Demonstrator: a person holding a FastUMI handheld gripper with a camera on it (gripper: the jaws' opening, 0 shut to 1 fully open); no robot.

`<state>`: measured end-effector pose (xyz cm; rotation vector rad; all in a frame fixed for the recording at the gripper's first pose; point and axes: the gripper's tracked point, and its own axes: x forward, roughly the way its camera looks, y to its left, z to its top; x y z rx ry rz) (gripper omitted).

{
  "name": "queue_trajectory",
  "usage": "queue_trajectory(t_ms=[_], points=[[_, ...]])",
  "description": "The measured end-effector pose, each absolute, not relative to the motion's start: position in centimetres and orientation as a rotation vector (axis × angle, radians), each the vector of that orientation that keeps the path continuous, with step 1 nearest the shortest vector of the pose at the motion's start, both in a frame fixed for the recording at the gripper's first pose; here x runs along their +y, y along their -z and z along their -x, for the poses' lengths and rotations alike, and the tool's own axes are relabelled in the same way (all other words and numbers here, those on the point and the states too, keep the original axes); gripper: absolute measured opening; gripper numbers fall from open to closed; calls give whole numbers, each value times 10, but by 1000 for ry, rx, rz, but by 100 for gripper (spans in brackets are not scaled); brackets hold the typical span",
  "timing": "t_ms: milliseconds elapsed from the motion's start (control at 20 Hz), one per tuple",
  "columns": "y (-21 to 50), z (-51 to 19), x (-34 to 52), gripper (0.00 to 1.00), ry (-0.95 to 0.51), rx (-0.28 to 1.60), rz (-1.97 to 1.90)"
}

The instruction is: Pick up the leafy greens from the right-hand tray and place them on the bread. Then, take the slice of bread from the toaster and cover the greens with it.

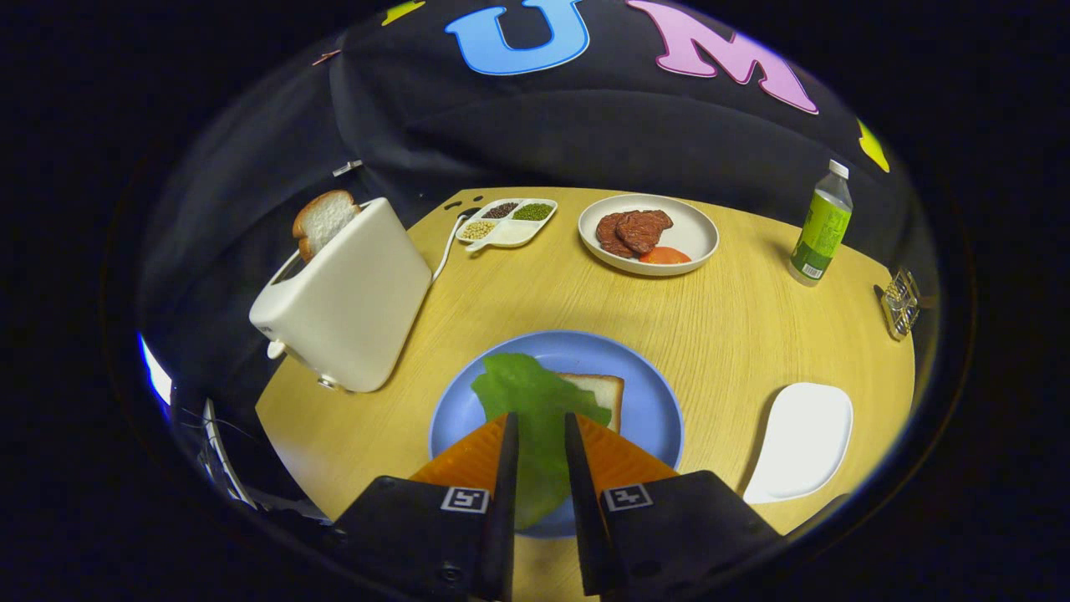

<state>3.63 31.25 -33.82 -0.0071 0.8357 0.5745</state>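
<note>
Gripper (541, 435) at bottom centre narrowly parted, leafy greens (535, 418) between the fingers, whether clamped on the leaf impossible to tell, leaf draped over bread (603, 393) on blue plate (648, 393). At left, white toaster (347, 305) with bread slice (322, 219) upright in its slot; at lower right, white tray (802, 443). Along upper edge of wooden table (727, 326): plate with patties (694, 230), divided dish of grains (506, 222), green bottle (822, 226).

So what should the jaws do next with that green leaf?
Probably open and let go. The leafy greens already lie over the bread on the blue plate, with the gripper nearly closed around the leaf. Then the slice in the toaster comes next.
</note>
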Motion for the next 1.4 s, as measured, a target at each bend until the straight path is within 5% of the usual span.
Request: queue_trajectory(t_ms=[500,950,1400], points=[[299,-45,319,100,-541,716,13],[170,-74,393,99,-635,500,13],[140,-95,519,99,-756,512,4]])
